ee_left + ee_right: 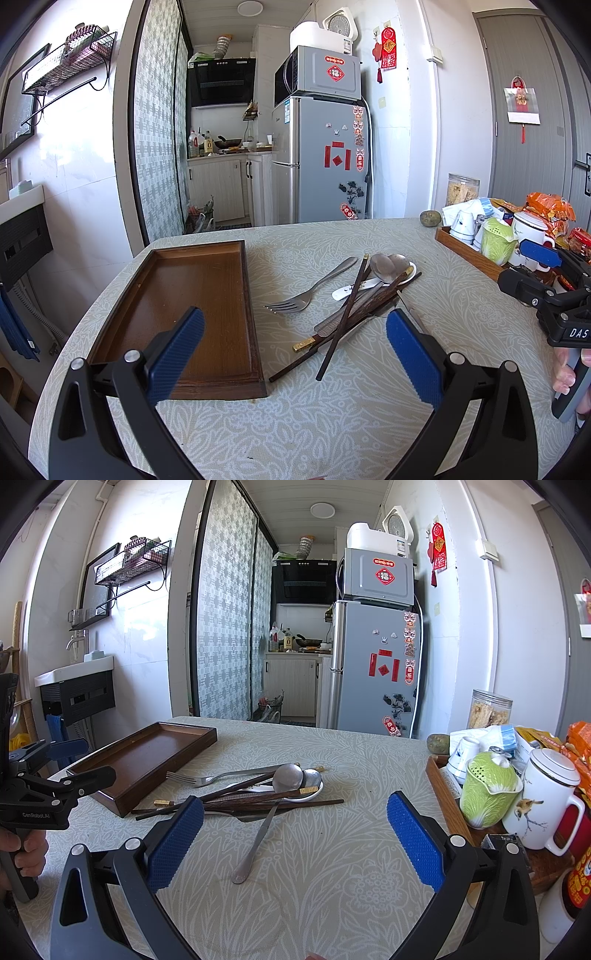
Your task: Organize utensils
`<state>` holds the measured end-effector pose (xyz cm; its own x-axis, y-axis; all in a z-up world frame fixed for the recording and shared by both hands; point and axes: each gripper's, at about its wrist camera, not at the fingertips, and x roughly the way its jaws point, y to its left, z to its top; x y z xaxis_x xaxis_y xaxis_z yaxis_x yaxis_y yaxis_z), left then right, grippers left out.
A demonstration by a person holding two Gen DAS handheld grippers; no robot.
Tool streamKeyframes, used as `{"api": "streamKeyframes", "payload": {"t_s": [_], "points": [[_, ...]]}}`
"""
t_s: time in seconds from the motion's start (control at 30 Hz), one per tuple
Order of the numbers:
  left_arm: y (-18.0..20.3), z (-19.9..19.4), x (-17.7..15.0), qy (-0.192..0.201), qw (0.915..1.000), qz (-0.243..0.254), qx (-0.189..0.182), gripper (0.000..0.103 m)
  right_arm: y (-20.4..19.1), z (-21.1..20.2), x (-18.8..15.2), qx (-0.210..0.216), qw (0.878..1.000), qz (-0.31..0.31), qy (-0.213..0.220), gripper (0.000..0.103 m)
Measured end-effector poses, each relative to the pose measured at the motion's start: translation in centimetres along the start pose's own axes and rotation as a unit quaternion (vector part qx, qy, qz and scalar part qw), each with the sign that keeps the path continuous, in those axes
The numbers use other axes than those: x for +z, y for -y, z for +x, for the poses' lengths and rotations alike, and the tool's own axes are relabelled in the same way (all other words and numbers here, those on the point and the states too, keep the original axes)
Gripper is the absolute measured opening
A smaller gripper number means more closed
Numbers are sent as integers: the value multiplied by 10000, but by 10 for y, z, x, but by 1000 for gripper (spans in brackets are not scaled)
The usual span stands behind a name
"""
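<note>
A pile of utensils lies mid-table: a steel fork, dark wooden chopsticks, metal spoons, a white ceramic spoon and a steel knife. An empty brown wooden tray sits left of them. My left gripper is open and empty, above the tray's near right corner and the chopstick ends. My right gripper is open and empty, over the knife handle, and shows at the right edge of the left wrist view.
A second wooden tray at the table's right holds a green cabbage-shaped teapot, a white mug and cups. Snack packets and a plastic jar stand behind it. The table has a patterned cloth. A fridge stands beyond.
</note>
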<state>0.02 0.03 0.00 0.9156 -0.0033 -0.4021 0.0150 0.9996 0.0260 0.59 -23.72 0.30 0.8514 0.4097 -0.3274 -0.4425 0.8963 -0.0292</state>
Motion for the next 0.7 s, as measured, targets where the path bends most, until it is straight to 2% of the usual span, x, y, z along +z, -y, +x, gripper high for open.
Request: {"api": "streamKeyframes", "payload": {"t_s": [0.7], "points": [[0, -1, 1, 36, 10000, 36, 47, 100, -1, -1, 0, -1, 10000, 2, 5, 100]]}}
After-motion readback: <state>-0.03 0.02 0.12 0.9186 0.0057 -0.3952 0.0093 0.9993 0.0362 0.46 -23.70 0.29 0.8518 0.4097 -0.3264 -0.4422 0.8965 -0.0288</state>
